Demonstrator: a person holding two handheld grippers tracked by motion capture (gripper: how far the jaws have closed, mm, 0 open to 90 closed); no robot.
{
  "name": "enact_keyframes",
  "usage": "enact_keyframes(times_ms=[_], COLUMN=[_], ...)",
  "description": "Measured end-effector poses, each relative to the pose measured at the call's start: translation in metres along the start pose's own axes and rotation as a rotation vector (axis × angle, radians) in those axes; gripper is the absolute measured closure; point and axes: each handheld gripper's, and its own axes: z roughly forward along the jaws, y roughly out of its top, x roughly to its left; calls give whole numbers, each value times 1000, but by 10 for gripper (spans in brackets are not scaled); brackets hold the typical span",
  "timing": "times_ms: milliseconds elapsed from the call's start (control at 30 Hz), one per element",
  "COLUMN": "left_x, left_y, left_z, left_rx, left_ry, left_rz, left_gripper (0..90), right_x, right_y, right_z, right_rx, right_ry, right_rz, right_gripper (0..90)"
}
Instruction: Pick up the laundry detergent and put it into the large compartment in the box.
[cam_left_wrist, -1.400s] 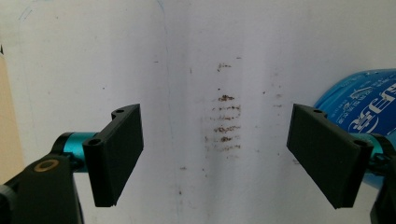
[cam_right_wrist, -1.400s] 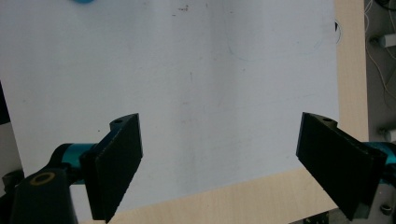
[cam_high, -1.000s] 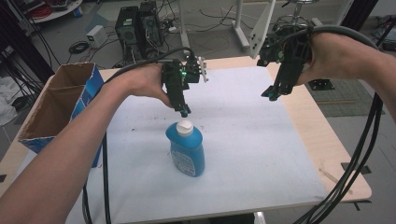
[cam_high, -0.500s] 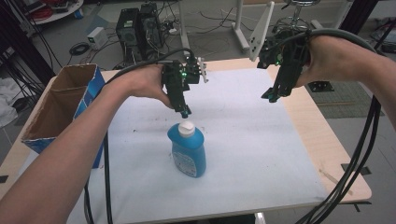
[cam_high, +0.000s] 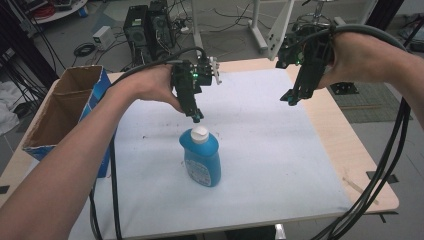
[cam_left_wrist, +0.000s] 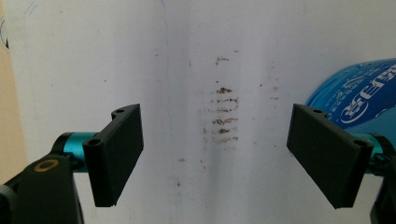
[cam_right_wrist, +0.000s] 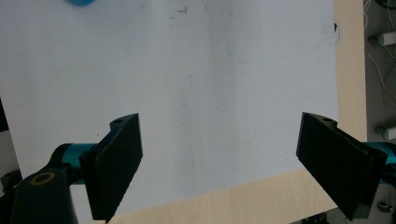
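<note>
lab room, cables and pc towers on the floor behind a wooden bench (cam_high: 350, 165) under a stained white sheet (cam_high: 260, 150). blue bottle (cam_high: 201, 157) stands mid-sheet. left hand-held gripper (cam_high: 196, 116) spread just above its cap; right hand-held gripper (cam_high: 290, 100) spread, well apart. cardboard box (cam_high: 60, 112) at left edge.

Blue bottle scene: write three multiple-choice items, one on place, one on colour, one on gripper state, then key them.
1. Where does the blue bottle stand?
A. inside the cardboard box
B. on the white table cover, below the left gripper
C. on the floor

2. What colour is the bottle's cap?
A. white
B. red
C. black

3. How are the left gripper's fingers set?
A. shut on the cap
B. shut on nothing
C. spread apart, holding nothing

Answers:
1 B: the high view shows it upright on the white table cover, just below the left gripper, apart from the cardboard box.
2 A: the cap is white.
3 C: the left gripper view shows a wide gap between the fingers.
</note>
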Motion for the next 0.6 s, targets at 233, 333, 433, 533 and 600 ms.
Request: enact_keyframes(times_ms=[233,333,433,533,600], left_x=[-1,-3,-3,-6,-9], left_y=[-8,-12,-16,-22,-26], left_z=[-5,-9,-11,-15,-17], left_rx=[3,1,1,9,15], left_ry=[13,18,21,30,33], left_rz=[-6,-6,-8,-3,1], left_gripper=[187,188,187,187,188], right_x=[3,3,3,3,3], right_y=[-3,-6,-6,-7,-7], right_z=[-3,-4,-4,-3,-3], right_rx=[5,2,2,2,2], right_ry=[-2,-6,-7,-5,-5], right_rz=[6,16,15,15,15], right_gripper=[137,137,137,137,137])
